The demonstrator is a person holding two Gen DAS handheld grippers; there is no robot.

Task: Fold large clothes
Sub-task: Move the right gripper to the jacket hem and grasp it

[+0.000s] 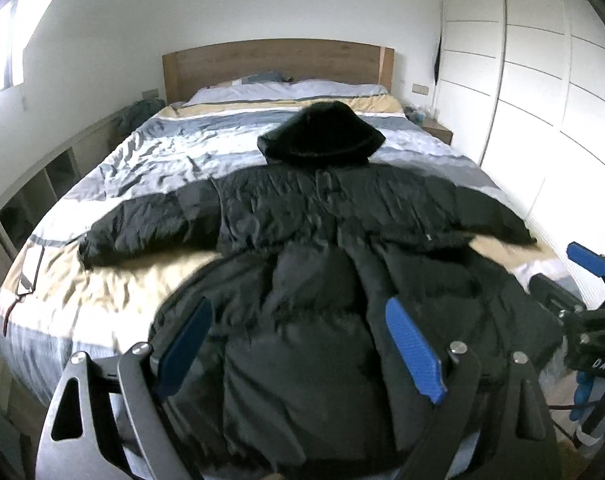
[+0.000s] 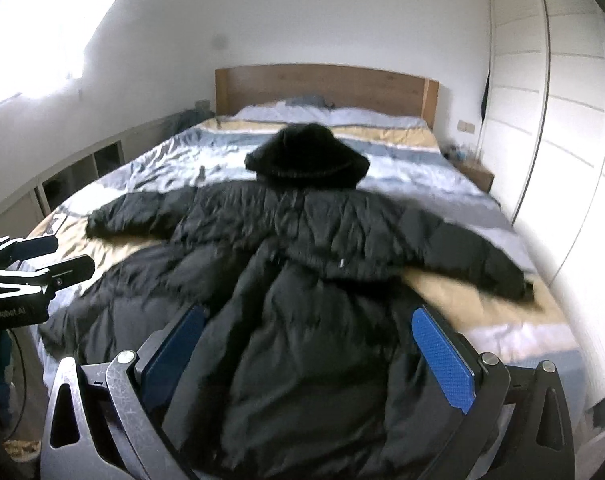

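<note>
A large black puffer coat (image 1: 302, 248) lies spread flat on the bed, its hood (image 1: 322, 134) toward the headboard and both sleeves stretched out sideways. It also shows in the right wrist view (image 2: 302, 260). My left gripper (image 1: 298, 316) is open above the coat's lower part, blue pads wide apart and empty. My right gripper (image 2: 310, 324) is open above the coat's hem, empty. The right gripper shows at the right edge of the left wrist view (image 1: 582, 276). The left gripper shows at the left edge of the right wrist view (image 2: 58, 258).
The bed (image 1: 142, 168) has a striped grey, white and tan cover and a wooden headboard (image 1: 278, 60). White wardrobe doors (image 1: 542, 100) line the right side. A low shelf unit (image 1: 42, 184) runs along the left. A bedside table (image 1: 438, 130) stands at the far right.
</note>
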